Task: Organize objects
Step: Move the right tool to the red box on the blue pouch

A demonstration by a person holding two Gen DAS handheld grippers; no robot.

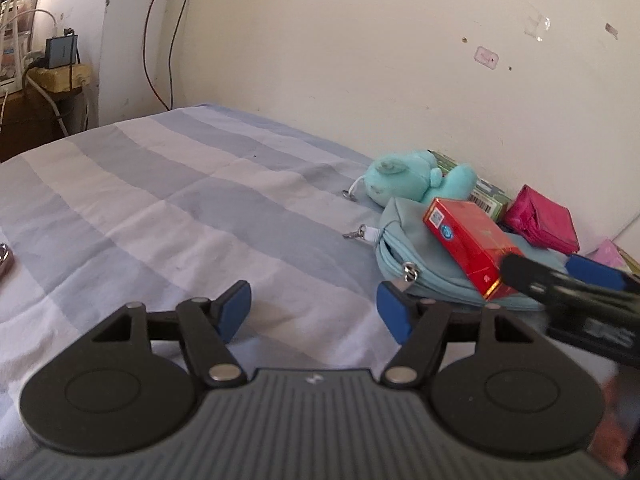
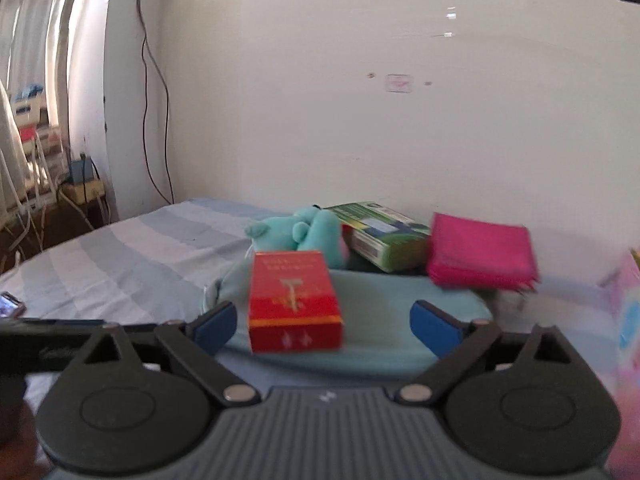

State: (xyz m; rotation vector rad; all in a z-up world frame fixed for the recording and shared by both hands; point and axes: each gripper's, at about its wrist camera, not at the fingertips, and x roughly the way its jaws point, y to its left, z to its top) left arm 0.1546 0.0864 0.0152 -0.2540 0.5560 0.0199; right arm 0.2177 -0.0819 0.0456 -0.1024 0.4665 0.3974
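Both my tongs, left gripper point(image 1: 316, 312) and right gripper point(image 2: 325, 327), are released and empty. The red box point(image 2: 294, 302) lies on the blue pouch point(image 1: 436, 276) near the wall; sorting looks barely begun.

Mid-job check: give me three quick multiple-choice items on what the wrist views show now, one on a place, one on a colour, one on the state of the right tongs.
1. The red box lies on:
A. the light blue pouch
B. the floor
C. a shelf

2. The folded cloth by the wall is:
A. yellow
B. pink
C. black

3. The right tongs are:
A. shut on the plush toy
B. open, empty
C. shut on the pouch

Key: 1 A, the box rests on top of the pouch; 2 B, it is bright pink; 3 B, the pads stand wide apart, touching nothing.
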